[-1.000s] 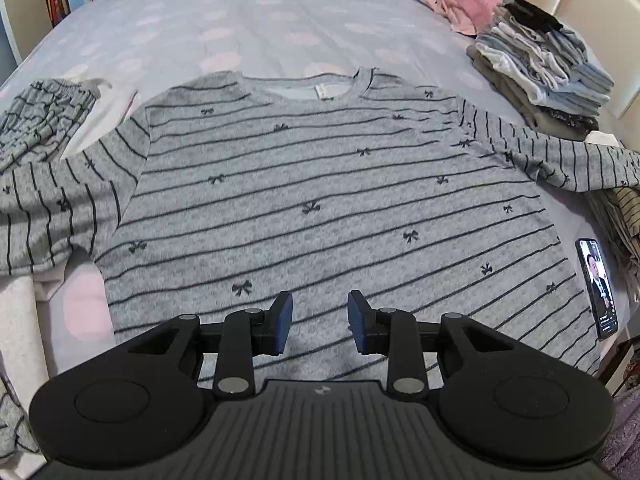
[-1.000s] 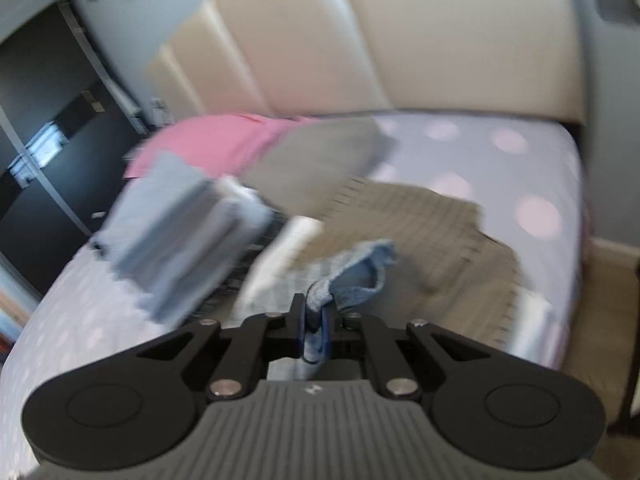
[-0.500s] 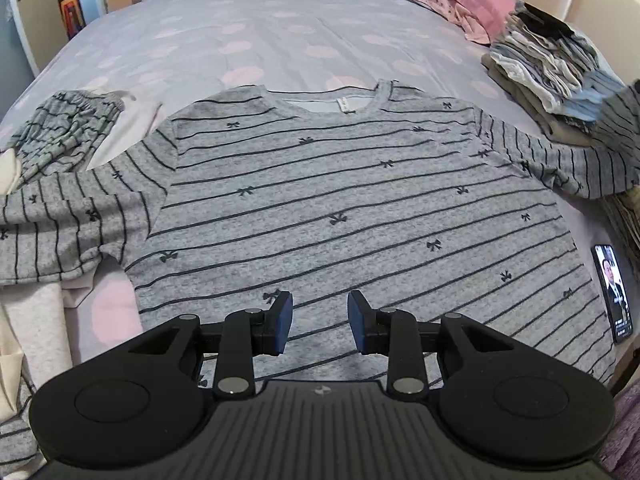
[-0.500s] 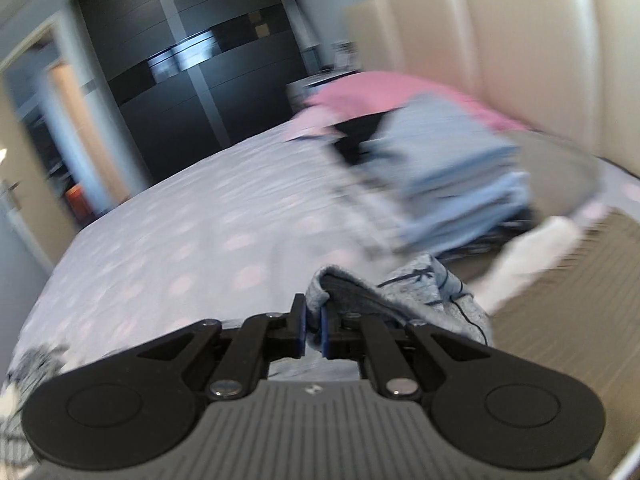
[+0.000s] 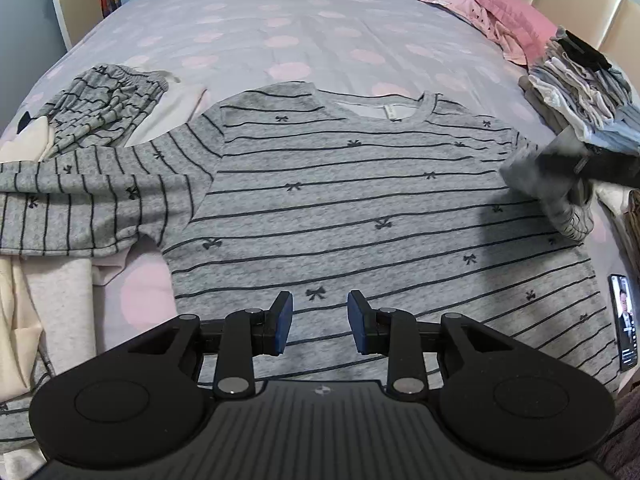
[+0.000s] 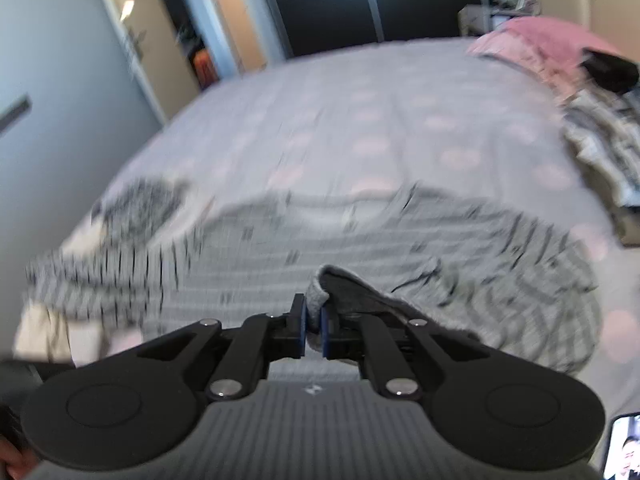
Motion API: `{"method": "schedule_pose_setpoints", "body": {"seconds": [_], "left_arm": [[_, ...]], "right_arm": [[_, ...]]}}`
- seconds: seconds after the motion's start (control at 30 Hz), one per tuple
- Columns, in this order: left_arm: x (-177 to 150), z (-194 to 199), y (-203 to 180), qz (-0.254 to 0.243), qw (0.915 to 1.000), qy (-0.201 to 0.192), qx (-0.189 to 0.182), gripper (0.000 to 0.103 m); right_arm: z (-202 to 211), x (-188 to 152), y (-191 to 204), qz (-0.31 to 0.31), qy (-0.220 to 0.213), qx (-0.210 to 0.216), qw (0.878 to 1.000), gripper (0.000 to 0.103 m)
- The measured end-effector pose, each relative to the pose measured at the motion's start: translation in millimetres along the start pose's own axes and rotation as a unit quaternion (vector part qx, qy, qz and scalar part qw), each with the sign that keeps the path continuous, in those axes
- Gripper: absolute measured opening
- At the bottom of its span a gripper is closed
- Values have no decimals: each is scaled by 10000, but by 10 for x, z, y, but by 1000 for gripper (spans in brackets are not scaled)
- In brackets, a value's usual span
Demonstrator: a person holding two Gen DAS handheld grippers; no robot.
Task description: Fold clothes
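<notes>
A: Where's the top [image 5: 360, 208]?
B: Flat on the bed [image 5: 280, 20], neck away. The right gripper [image 6: 314, 330] pinches its sleeve [image 6: 460, 292].
A: The left gripper [image 5: 319, 322]?
B: Spread, empty, above the hem.

Both views are fisheye: straight lines bow toward the edges and the corners fall to black. The left wrist view is sharp and evenly lit by soft, diffuse light. The striped top [image 5: 360, 208] shows crisp detail, with one dark shadow on its right side beneath a blurred sleeve [image 5: 560, 172]. The right wrist view is heavily motion-blurred across the bed [image 6: 360, 120]. A phone screen [image 6: 624, 448] glows at its lower right corner.
</notes>
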State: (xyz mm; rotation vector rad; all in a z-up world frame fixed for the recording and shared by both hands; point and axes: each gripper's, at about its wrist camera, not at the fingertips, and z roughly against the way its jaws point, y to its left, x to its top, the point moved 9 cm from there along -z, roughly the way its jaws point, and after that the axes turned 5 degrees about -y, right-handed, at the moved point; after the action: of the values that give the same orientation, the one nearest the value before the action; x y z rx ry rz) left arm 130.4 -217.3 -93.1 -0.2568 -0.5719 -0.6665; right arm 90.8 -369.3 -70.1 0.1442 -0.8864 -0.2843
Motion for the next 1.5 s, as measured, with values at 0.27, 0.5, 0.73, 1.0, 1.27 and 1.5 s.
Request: {"method": "schedule_pose_setpoints", "body": {"seconds": [0.27,0.5,0.73,1.0,1.27,1.5], "left_arm": [[-118,-60,50,-101,9999,70,-16,28],[-89,-89,-77,-76,9990,28,-448,28],[101,-169,-471,-270,9949,-87,-965,38],[3,-374,-1323,-1535,9802,-252,-1225,47],[-159,-626,-1927,-2188,9657,-391,-1342,51],[-90,-830,-2010,-2115,9715,-474,-962,23]], "right_arm": [[-343,-454,217,412,614,111,9972,25],[-180,-538,-48,457,662,125,9967,35],[-47,-709,-623,579,872,-384,9938,35],[12,-770,-1129,397,1052,-848,9900,35],[-25,-995,-1370,388,1476,-824,9848,35],[-22,-1012,-1550,225,1625,-877,9825,35]]}}
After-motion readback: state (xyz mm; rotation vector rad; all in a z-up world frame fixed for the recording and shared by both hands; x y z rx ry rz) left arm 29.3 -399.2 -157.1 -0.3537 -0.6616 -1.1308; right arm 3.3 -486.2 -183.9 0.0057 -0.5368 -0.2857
